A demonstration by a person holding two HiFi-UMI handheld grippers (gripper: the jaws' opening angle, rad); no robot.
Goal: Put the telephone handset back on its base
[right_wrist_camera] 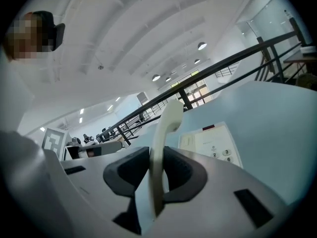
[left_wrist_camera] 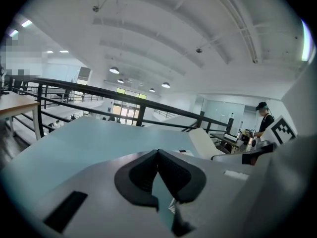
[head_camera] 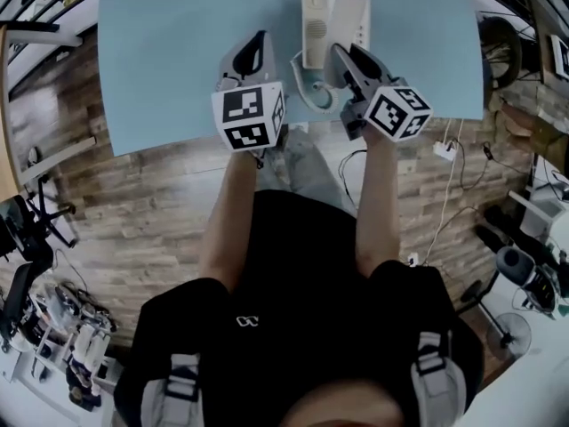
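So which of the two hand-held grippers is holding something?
The right hand-held gripper: its jaws pinch the cream telephone handset. The left hand-held gripper has its jaws together with nothing between them.

A pale blue table (head_camera: 160,60) stands on wood floor (head_camera: 133,203), black railing (left_wrist_camera: 99,90) behind.

The room is bright, lit by round ceiling lamps (left_wrist_camera: 114,70). The blue worktop (head_camera: 160,52) is lit evenly, with only faint shadows. Both gripper views bulge like a fishbowl, with black corners. The telephone handset (right_wrist_camera: 157,157), very close, looks slightly blurry.
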